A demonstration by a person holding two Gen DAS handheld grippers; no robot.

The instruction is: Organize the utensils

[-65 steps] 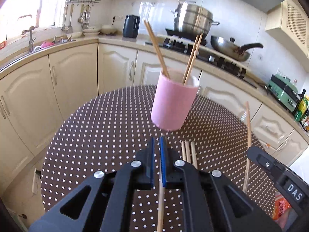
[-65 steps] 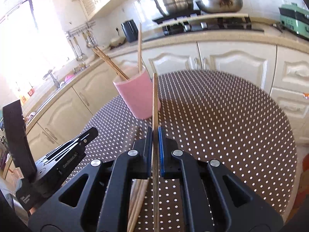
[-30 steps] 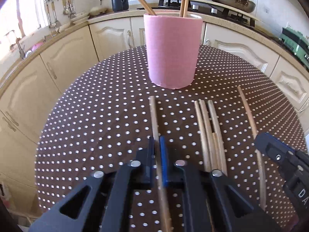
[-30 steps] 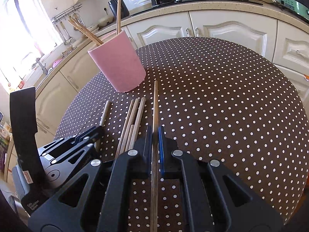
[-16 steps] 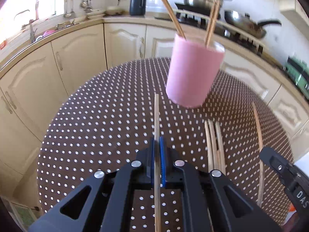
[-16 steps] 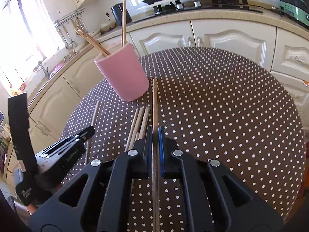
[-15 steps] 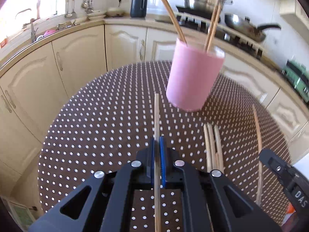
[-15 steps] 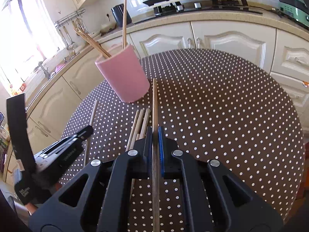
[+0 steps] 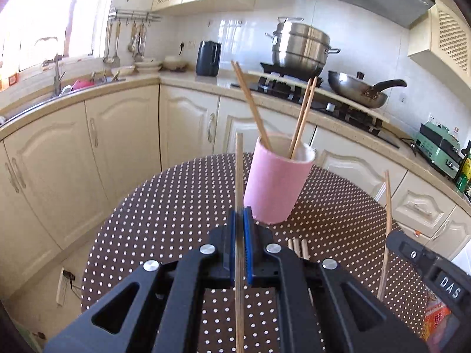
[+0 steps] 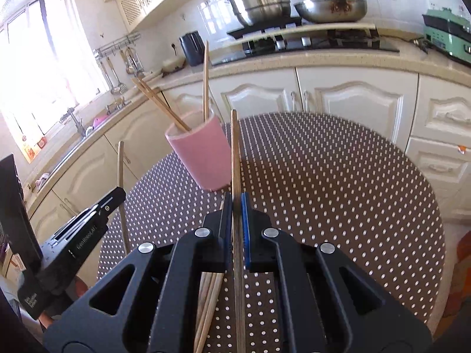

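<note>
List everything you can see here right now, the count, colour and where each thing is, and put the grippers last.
Cup: one, pink, on the table.
Chopsticks in cup: four, wooden, leaning out of its mouth.
Loose chopsticks: about three, wooden, lying on the table before the cup.
Table: one, round, brown with white dots.
Steamer pot: one, steel, on the stove.
Wok: one, steel with black handle, on the stove.
Kettle: one, black, on the counter.
Left gripper: black, blue pads, shut on held chopstick.
Right gripper: black, blue pads, shut on second held chopstick.
</note>
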